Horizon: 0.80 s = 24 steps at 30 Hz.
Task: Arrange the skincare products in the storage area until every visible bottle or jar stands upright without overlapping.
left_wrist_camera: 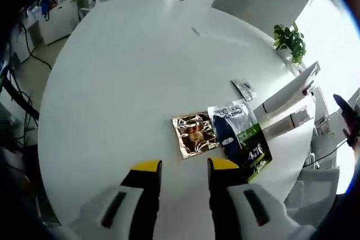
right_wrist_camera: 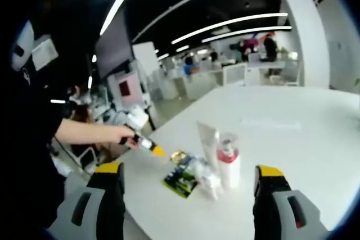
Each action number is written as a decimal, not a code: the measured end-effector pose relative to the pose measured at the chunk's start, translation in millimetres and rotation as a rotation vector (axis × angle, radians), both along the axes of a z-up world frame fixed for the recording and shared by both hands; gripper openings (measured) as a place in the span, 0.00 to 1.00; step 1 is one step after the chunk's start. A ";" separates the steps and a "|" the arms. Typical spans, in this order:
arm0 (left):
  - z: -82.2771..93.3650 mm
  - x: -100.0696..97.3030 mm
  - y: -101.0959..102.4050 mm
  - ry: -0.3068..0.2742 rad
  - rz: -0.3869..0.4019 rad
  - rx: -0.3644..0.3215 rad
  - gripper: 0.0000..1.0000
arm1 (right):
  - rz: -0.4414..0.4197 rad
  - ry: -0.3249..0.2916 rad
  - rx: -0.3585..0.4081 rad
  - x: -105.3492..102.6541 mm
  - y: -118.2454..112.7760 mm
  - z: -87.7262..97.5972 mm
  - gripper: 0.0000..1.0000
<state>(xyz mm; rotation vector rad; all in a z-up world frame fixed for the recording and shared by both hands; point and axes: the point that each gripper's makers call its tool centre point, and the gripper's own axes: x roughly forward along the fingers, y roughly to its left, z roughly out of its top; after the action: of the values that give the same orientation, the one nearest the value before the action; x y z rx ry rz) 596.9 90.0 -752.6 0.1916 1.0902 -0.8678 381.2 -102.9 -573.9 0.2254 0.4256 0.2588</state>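
Open-plan office space with desks and ceiling strip lights surrounds a large round white table [left_wrist_camera: 124, 82], which serves as the storage area.

Near its edge, the left gripper view shows a shiny gold-and-brown foil sachet [left_wrist_camera: 194, 134] lying flat, with a blue, white and green printed sachet [left_wrist_camera: 239, 134] beside it and partly overlapping it. A small silvery foil packet [left_wrist_camera: 243, 89] lies a little apart. Two white tubes [left_wrist_camera: 287, 96] sit by the rim, and a small green potted plant [left_wrist_camera: 290, 40] stands further off. In the right gripper view I count one white tube [right_wrist_camera: 207, 140] standing upright and one clear bottle with a red collar [right_wrist_camera: 228, 161] upright just beside it, close enough that I cannot tell whether they touch.

The left gripper [left_wrist_camera: 183, 168] hovers over the table just short of the sachets, its yellow-tipped jaws a moderate way apart and empty. The right gripper [right_wrist_camera: 188, 175] has its jaws spread wide, empty, framing the bottle group from well back.

My judgement: the arranging is at an early stage, on approach. The next move calls for separating the overlapping sachets, pinching one by a free edge without dragging the other.
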 end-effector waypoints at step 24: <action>107.3 -42.5 -21.7 -0.162 -0.086 -0.360 0.74 | 0.013 -0.005 -0.017 -8.7 4.5 6.2 0.98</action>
<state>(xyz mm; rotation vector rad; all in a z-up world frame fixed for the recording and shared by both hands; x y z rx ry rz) 554.4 68.3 -645.3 0.0074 0.7650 -1.0909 372.5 -98.4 -567.7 0.2055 0.4241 0.2687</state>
